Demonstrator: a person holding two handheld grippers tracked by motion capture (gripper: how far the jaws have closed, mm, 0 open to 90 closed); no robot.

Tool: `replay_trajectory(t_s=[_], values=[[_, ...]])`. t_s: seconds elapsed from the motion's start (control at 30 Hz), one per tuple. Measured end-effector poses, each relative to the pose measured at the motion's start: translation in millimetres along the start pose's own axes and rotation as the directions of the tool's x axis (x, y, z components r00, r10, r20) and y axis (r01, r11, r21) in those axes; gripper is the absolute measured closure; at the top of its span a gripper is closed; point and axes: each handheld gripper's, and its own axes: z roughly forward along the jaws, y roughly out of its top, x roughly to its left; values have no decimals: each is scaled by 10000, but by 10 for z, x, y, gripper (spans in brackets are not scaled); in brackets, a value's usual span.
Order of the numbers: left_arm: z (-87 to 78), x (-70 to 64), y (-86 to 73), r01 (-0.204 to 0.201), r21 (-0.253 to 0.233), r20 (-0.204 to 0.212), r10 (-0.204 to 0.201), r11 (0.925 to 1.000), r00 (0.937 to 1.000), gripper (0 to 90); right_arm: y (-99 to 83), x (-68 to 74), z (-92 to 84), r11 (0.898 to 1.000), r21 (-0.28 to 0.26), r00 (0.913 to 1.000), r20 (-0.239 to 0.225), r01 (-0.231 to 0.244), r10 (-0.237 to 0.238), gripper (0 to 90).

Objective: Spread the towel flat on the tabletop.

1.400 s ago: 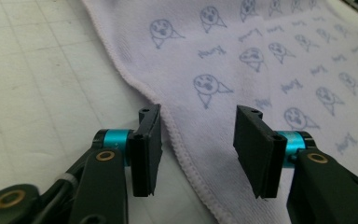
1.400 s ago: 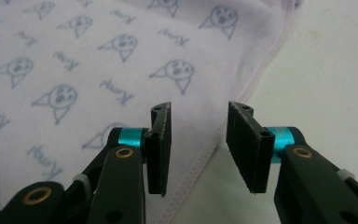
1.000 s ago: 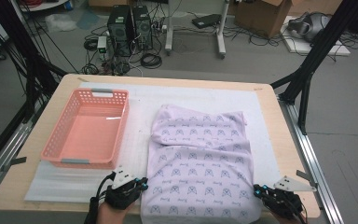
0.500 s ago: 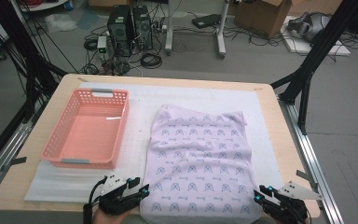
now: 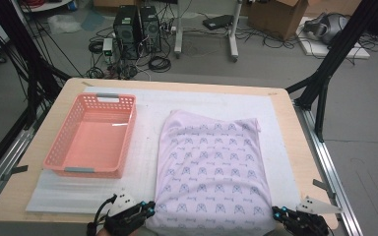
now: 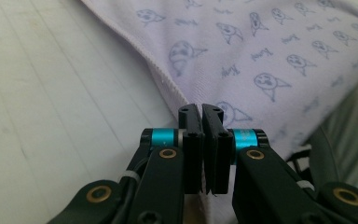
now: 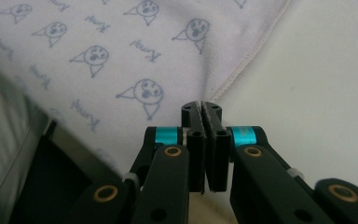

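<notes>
Cloth (image 5: pixel 211 172): pale lilac, printed with small face doodles, laid flat on the white foam sheet (image 5: pixel 147 162) covering the wooden table (image 5: pixel 285 128). Near edge of the cloth runs to the table's front edge, far edge rumpled slightly at the top corners.

Left gripper (image 5: pixel 147 209) sits at the cloth's near-left corner. In the left gripper view (image 6: pixel 203 112) the jaws are pressed together, with the cloth's stitched hem running straight down into them; looks like the hem is pinched, though the contact itself is hidden behind the pads.

Right gripper (image 5: pixel 278 212) is at the near-right corner. In the right gripper view (image 7: pixel 202 108) the jaws are closed tight with the hem edge coming right to the tips, fabric puckered there, so clamped on the corner.

Pink basket (image 5: pixel 51 157) stands left of the cloth on the foam sheet, apart from it, nothing inside.

Both hands low at the bottom edge of the high view.
</notes>
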Motion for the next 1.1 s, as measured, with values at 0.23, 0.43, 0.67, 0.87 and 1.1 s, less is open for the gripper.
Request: replay_trajectory(t_s=[0.23,0.43,0.67,0.87,1.1], values=[[84,121,80,114,-638,-323,-135,9979,9994,560,103,54,-6,9985,-543,9985,541,-86,115,626],[251,351,285,481,-800,-530,-524,9956,9972,532,357,-25,251,9963,-849,9909,1327,-94,207,579],[368,507,465,624,-961,-460,-670,9934,9967,504,480,-178,477,9981,-553,9897,1396,-258,333,569],[565,584,578,767,-508,-305,-783,9958,9965,498,549,-338,601,9979,-399,9924,1091,-519,560,593],[674,446,570,205,474,-556,-179,9987,9983,858,552,-331,594,9993,-223,9962,812,-298,315,870]])
